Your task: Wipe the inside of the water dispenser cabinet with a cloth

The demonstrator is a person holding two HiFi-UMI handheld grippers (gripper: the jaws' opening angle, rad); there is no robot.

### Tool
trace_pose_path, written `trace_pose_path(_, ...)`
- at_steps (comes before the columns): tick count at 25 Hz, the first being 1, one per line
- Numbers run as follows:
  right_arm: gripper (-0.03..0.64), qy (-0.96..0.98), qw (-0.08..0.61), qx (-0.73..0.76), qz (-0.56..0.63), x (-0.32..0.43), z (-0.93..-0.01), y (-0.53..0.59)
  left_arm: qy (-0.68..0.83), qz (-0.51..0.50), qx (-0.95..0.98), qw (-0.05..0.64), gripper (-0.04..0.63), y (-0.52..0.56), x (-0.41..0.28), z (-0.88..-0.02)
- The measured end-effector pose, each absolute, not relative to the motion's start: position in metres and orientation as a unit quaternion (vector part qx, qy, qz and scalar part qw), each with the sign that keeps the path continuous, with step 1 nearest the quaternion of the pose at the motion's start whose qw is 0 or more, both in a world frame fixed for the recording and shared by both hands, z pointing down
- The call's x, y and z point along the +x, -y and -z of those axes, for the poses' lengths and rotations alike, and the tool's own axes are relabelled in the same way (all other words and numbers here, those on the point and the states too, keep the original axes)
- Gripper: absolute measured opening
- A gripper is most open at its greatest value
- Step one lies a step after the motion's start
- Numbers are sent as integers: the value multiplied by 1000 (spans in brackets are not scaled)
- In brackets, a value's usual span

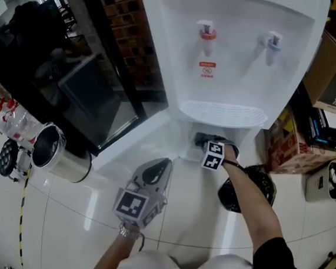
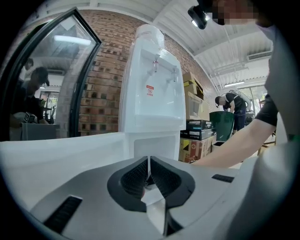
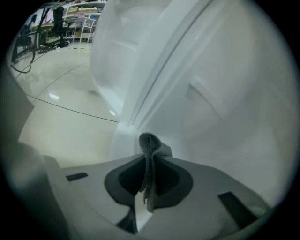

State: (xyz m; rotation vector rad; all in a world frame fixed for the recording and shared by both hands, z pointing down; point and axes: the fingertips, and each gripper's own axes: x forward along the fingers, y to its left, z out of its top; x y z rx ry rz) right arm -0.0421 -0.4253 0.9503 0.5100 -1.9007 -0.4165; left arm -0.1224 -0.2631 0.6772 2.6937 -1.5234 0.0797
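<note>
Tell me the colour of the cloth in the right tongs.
Grey. The cloth shows best in the right gripper view.

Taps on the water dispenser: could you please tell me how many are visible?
2: the red tap at the head view's left, the blue tap at its right; none seems hidden.

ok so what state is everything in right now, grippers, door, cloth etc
left gripper: shut, empty, outside the cabinet
right gripper: shut on the cloth, inside the cabinet
cloth: bunched, pinched between the right jaws
cabinet door: swung open
steel pot: no lid on
</note>
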Motion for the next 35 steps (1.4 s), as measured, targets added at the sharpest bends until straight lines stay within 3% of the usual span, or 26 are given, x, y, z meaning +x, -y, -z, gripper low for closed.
trace_pose_path(5, 23, 806, 540, 168, 174, -45, -966, 384, 492, -17, 870, 25, 21, 268, -120, -678)
trace_pose_path(8, 23, 829, 503, 203, 139, -41, -942, 381, 483, -27, 875, 31, 21, 270, -109, -681)
trace_pose_path(11, 23, 872, 405, 272, 37, -33, -929, 385, 483, -18, 875, 29, 21, 273, -100, -681)
trace_pose_path(15, 23, 902, 213, 366, -82, -15, -871, 372, 492, -5, 870, 28, 21, 278, -95, -674)
trace_pose_path(19, 23, 885, 155, 435, -54, 10, -800, 335, 515, -13, 856, 43, 21, 274, -95, -646)
trace_pose_path(25, 23, 863, 118, 484, -89, 47, -635, 250, 515, -35, 856, 26, 21, 234, -64, -513)
trace_pose_path(35, 23, 845, 83, 522, -85, 69, -265, 178, 513, -18, 857, 40, 21, 167, -38, -189)
